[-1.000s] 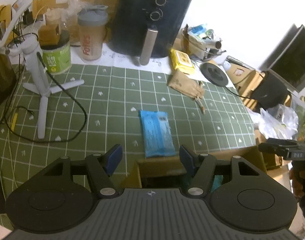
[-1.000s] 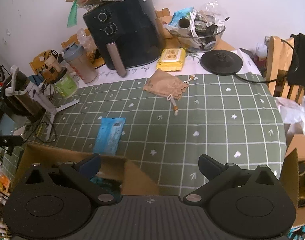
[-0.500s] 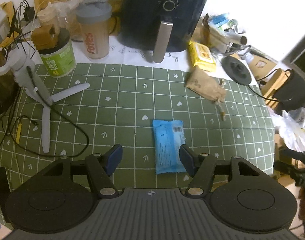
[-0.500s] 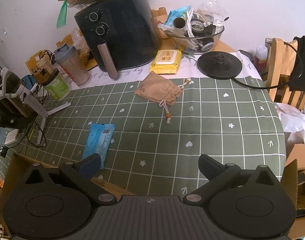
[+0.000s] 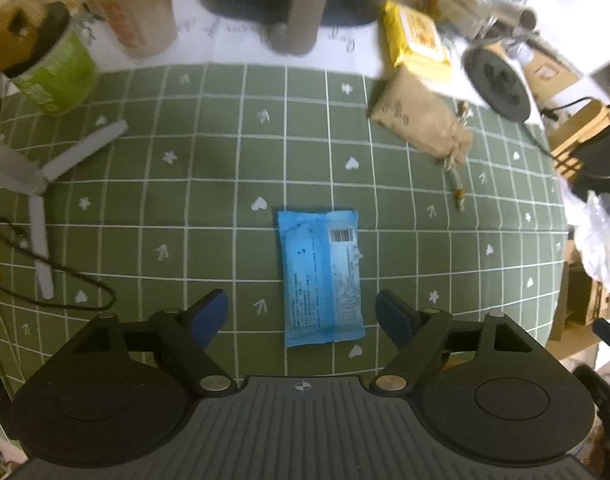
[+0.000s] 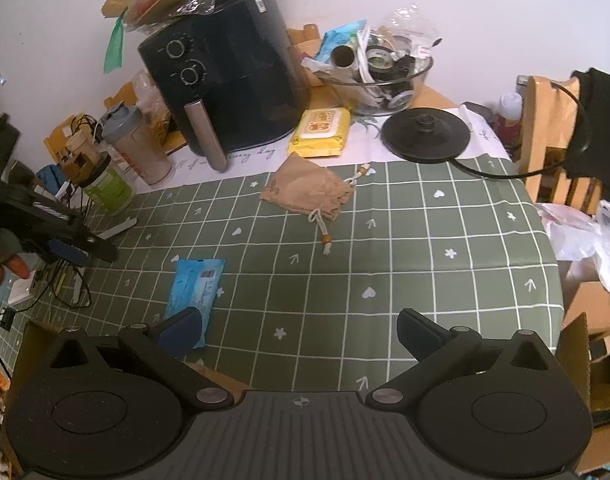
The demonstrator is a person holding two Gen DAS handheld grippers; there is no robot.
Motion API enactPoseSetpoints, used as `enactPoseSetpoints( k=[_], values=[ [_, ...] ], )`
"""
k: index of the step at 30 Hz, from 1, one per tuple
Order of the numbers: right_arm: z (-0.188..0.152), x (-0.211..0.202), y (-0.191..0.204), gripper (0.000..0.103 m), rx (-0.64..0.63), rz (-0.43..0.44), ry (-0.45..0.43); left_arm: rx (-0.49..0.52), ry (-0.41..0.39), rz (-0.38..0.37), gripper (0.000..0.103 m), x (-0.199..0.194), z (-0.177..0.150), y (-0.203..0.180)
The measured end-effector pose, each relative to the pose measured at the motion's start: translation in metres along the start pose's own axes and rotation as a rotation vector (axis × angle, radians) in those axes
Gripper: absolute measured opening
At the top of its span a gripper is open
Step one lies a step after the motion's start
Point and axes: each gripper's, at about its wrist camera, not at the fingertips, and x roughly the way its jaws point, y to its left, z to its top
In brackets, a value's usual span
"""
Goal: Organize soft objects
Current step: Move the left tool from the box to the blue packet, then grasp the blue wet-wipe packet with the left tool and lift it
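Your left gripper [image 5: 302,311] now hangs over the blue packet [image 5: 320,276], jaws opening and empty; closing off-centre could push it aside.

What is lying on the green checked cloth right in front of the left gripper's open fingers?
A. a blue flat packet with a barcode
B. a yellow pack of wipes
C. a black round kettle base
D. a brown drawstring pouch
A: the blue packet lies flat on the cloth just ahead of the left gripper, whose jaws are opening with nothing gripped.
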Motion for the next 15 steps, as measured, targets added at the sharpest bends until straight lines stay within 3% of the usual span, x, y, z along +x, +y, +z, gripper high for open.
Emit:
enactPoseSetpoints(
  k=[15],
  values=[
    [-0.018,-0.011,-0.02,0.103,0.074,-0.044,0.004,0.03,0.181,0.069,0.086,0.083,0.029,-0.032]
  ],
)
